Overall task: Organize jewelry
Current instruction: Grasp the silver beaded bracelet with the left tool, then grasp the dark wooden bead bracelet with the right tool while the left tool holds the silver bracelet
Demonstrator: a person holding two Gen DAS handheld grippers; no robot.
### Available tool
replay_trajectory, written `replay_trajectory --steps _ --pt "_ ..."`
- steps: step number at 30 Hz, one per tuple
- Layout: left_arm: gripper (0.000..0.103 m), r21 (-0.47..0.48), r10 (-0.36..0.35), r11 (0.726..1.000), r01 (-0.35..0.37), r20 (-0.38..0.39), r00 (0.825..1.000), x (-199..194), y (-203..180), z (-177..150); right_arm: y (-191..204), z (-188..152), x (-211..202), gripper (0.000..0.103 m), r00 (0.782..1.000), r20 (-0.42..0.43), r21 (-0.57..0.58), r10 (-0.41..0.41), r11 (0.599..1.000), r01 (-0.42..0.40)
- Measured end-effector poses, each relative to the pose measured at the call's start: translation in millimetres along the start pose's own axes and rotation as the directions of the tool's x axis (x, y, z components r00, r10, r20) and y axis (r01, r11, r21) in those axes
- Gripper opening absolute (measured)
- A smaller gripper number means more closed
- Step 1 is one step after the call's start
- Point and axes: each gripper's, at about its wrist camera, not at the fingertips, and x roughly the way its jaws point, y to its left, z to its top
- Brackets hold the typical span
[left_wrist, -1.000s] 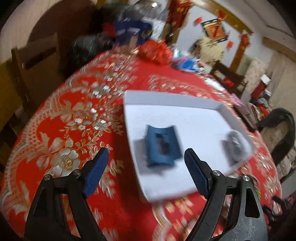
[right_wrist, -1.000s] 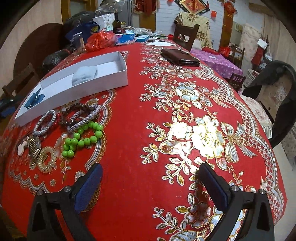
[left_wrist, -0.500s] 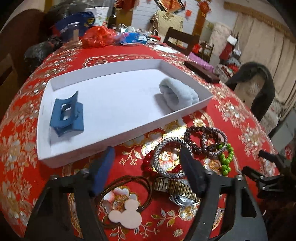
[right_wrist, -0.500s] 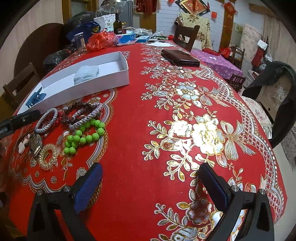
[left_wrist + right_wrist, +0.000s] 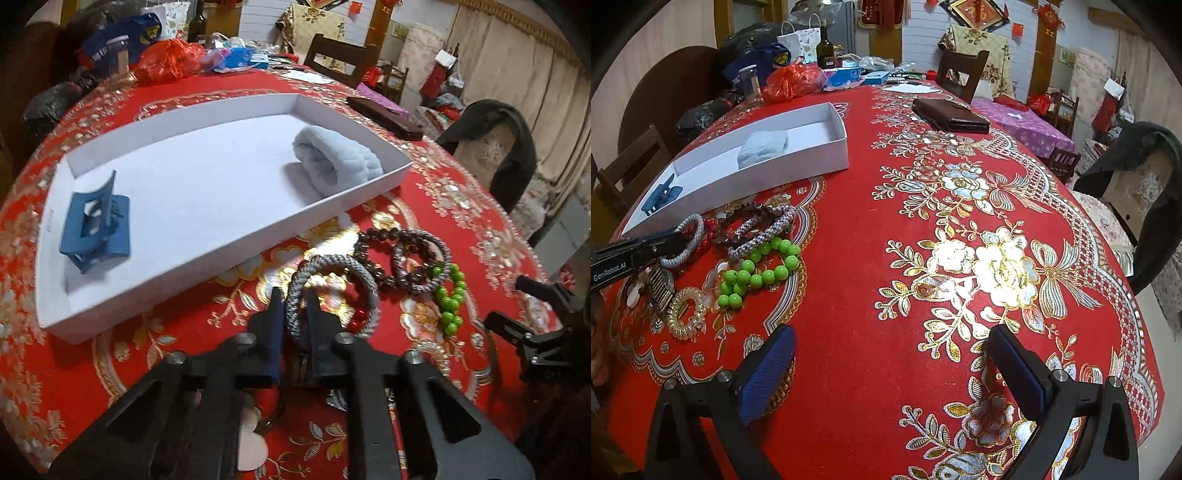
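Note:
A white tray (image 5: pixel 258 236) on the red tablecloth holds a blue hair claw (image 5: pixel 96 225) and a pale blue fluffy scrunchie (image 5: pixel 336 158). In front of the tray lies a pile of jewelry. My left gripper (image 5: pixel 293 295) is shut on the near-left side of a grey braided bracelet (image 5: pixel 334 261), which rests over red beads (image 5: pixel 356 321). Beside it are a dark bead bracelet (image 5: pixel 373 236), a second grey braided bracelet (image 5: pixel 421 258) and green beads (image 5: pixel 450 295). My right gripper (image 5: pixel 890 343) hangs open over bare cloth, right of the pile.
A watch (image 5: pixel 659 284) and a gold coil hair tie (image 5: pixel 685 310) lie near the table's front edge. A brown wallet (image 5: pixel 949 116) sits further back. Bags and a bottle (image 5: pixel 824 44) crowd the far end. A chair draped with a dark jacket (image 5: pixel 1145 177) stands at the right.
My left gripper swung from above the tray's blue hair claw down to the jewelry pile and closed on the grey braided bracelet. My right gripper kept still.

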Motion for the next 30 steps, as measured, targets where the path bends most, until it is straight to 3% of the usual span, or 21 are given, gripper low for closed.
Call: replay_trajectory --steps 12,19,21,23,25,30 --pt "0.008 -0.122 -0.056 0.990 0.072 0.129 0.990 -38.3 20.0 -15.0 -4.4 5.3 -0.4 0.103 1.000 -0.002 0.030 0.016 0.999 -0.016" --pt "0.008 -0.157 -0.065 0.984 0.084 0.122 0.990 -35.0 30.5 -19.8 -18.0 21.8 -17.3 0.102 0.986 0.132 0.150 0.098 0.982 -0.117" --pt "0.008 -0.172 -0.065 0.981 0.085 0.118 0.991 -33.5 33.5 -19.0 -13.9 29.5 -15.4 0.092 0.982 0.142 0.145 0.122 0.979 -0.143" --pt "0.008 -0.177 -0.064 0.981 0.083 0.108 0.992 -31.5 34.1 -19.2 -5.8 40.1 -4.0 0.065 0.983 0.109 0.120 0.148 0.980 -0.161" --pt "0.008 -0.186 -0.063 0.979 0.081 0.102 0.993 -29.6 35.0 -18.9 1.4 49.1 8.5 0.051 0.984 0.079 0.100 0.157 0.981 -0.164" --pt "0.008 -0.204 -0.065 0.975 0.082 0.089 0.994 -26.6 38.1 -20.2 21.6 68.7 25.7 0.048 0.966 0.073 0.071 0.247 0.965 -0.252"
